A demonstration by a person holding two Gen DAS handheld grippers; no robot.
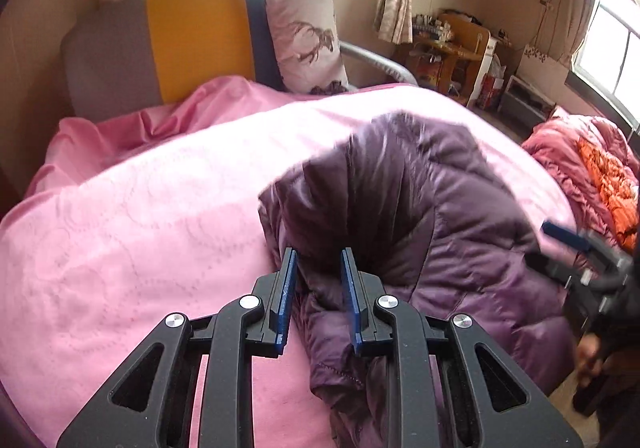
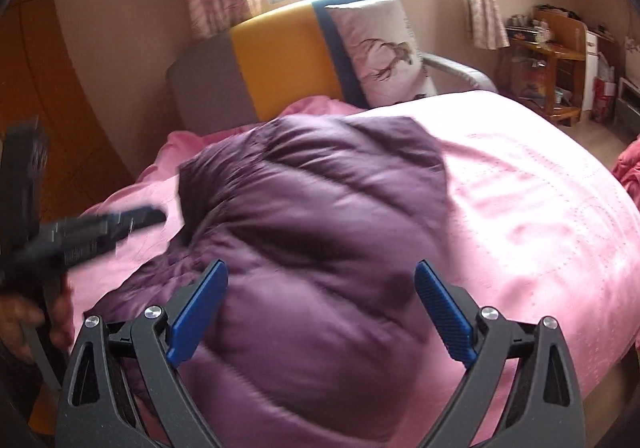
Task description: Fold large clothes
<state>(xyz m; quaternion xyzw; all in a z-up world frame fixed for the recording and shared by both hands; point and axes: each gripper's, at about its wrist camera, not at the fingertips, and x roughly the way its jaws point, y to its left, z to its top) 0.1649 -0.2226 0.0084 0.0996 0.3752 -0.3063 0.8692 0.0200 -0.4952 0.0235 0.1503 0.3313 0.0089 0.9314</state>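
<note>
A quilted purple down jacket (image 1: 420, 208) lies bunched on the pink bed cover (image 1: 140, 228). My left gripper (image 1: 319, 252) has its jaws narrow, with a fold of the jacket's edge pinched between the blue pads and hanging below them. In the right wrist view the jacket (image 2: 320, 188) fills the middle. My right gripper (image 2: 320, 266) stands wide open just above it, and its pads do not press the fabric. The left gripper (image 2: 100, 228) shows blurred at that view's left edge, and the right gripper (image 1: 580, 248) shows at the right edge of the left wrist view.
A grey, yellow and blue headboard (image 1: 192, 36) and a deer-print pillow (image 1: 304, 36) stand at the far end of the bed. A red-orange quilt (image 1: 592, 168) is heaped at the right. Wooden shelves (image 1: 452, 52) stand beyond, under a window. A hand (image 2: 24, 320) holds the left gripper.
</note>
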